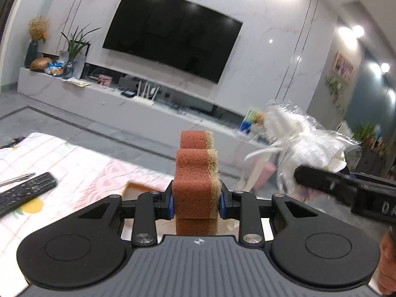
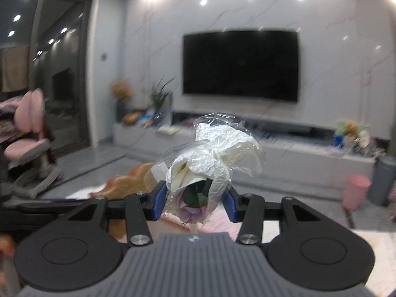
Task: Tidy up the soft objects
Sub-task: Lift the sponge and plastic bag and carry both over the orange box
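A: What do the left gripper's (image 1: pixel 195 204) jaws hold?
B: They're narrowed, clamped on an orange sponge (image 1: pixel 195 173) standing upright above the counter (image 1: pixel 81 173).
A: And the right gripper (image 2: pixel 194 201)?
B: About half open, pressing a clear-wrapped white flower bundle (image 2: pixel 215 158), lifted in the air.

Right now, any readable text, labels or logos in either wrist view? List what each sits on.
"DA": white letters on the right gripper body, cut off at the frame edge.
Remote: button labels too small to read.
Wall picture: blurred, unreadable.
Round logo on the left gripper base: a symbol, no letters.
Nothing else legible.
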{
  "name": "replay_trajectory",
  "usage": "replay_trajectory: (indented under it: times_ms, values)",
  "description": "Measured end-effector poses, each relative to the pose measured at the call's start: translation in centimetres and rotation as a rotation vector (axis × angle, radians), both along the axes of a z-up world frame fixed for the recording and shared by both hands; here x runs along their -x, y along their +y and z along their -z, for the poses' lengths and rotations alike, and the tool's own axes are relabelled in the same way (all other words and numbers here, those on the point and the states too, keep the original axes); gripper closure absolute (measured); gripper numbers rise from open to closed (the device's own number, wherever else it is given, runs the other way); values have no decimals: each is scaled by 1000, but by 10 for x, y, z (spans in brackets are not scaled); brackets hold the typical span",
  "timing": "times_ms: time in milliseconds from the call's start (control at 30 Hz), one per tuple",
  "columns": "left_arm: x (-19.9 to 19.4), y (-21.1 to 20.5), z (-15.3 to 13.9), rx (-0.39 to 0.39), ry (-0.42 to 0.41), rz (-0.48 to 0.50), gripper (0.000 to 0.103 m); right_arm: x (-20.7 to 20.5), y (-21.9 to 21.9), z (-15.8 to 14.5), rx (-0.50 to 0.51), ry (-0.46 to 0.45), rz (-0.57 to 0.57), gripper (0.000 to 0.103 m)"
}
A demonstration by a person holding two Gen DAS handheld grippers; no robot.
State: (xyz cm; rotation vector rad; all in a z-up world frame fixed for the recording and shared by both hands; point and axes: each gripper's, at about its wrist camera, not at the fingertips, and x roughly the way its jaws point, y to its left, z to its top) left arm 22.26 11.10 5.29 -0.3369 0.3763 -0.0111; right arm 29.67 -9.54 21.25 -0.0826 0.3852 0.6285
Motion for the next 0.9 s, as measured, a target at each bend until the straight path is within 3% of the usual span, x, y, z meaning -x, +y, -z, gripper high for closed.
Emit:
replay_trajectory:
  times_ms: [267,400,567,667,900]
  values:
    - [-3,-3,22,-119,73,41,68,-4,38,71,135,219,-80,56]
    - [-5,-7,31,-176,151,33,68,-1,53,93,226,256,-99,56]
    - [0,5,33,-86,157,66,68,-10,57,114,327,276,-127,56]
    - [-2,10,30,-84,154,64,68,-24,55,127,359,324,-102,56]
    - [-1,20,27,-33,149,60,68,-36,70,133,465,297,-70,55]
